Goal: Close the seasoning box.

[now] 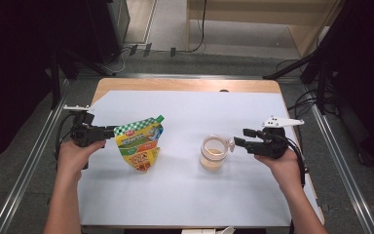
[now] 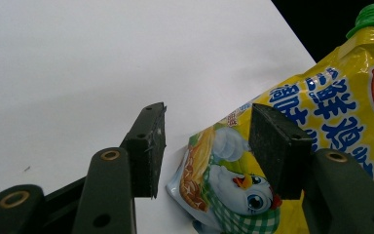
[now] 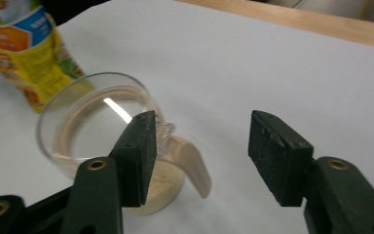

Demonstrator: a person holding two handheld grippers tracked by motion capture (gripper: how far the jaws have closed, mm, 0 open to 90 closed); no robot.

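Observation:
A yellow stand-up pouch [image 1: 139, 144] with a green cap [image 1: 160, 118] stands on the white sheet at the left. My left gripper [image 1: 111, 130] points at the pouch's upper left edge. In the left gripper view the pouch [image 2: 321, 107] has one corner between the jaws; my left gripper [image 2: 207, 141] is open, with a gap at one pad. A clear glass cup [image 1: 213, 152] with beige contents sits right of centre. My right gripper [image 1: 239, 137] is open just right of it. The cup's handle [image 3: 192, 165] lies by one jaw of my right gripper [image 3: 202, 146], untouched.
A white sheet [image 1: 185, 195] covers most of the wooden table [image 1: 185, 84]. Metal rails run along both sides of the table, with cables on the floor behind. The pouch [image 3: 24, 48] stands beyond the cup [image 3: 97, 126] in the right gripper view.

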